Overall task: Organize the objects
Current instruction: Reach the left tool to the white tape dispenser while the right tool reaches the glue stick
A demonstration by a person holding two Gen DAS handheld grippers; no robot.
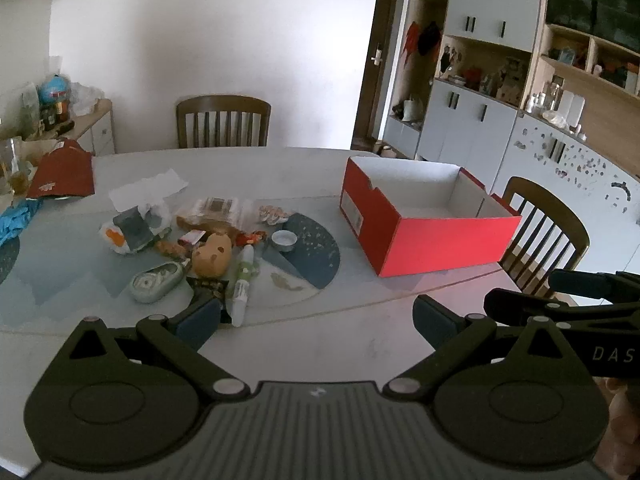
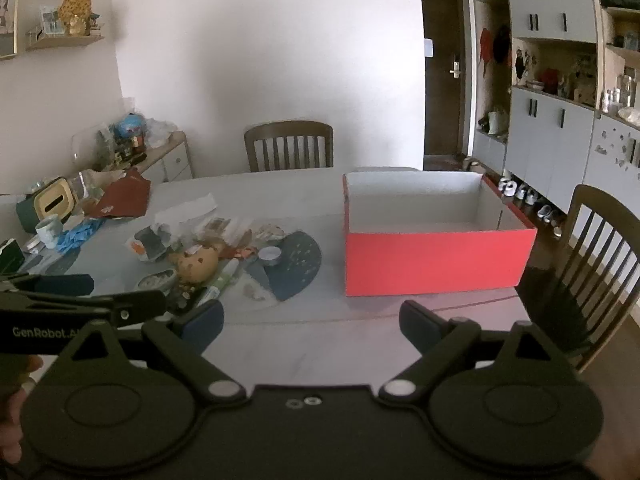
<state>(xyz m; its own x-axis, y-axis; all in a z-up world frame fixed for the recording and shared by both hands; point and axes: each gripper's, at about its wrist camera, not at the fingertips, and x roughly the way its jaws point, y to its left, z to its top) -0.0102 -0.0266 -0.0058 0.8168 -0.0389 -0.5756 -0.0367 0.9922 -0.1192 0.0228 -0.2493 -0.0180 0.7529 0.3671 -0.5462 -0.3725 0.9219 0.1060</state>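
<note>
We've got the left gripper (image 1: 316,320) and right gripper (image 2: 312,322) both spread wide, holding nothing, near the table (image 1: 320,344) edge; red box (image 2: 436,258) sits right of the clutter pile (image 1: 200,240).

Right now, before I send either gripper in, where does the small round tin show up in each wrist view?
Left wrist: the round tin sits left of centre, on the dark fan-shaped mat, at the right edge of the clutter pile.
Right wrist: the round tin is again left of centre, on the same mat.
Shared landmark: the red box, open-topped, to the tin's right in both.
</note>
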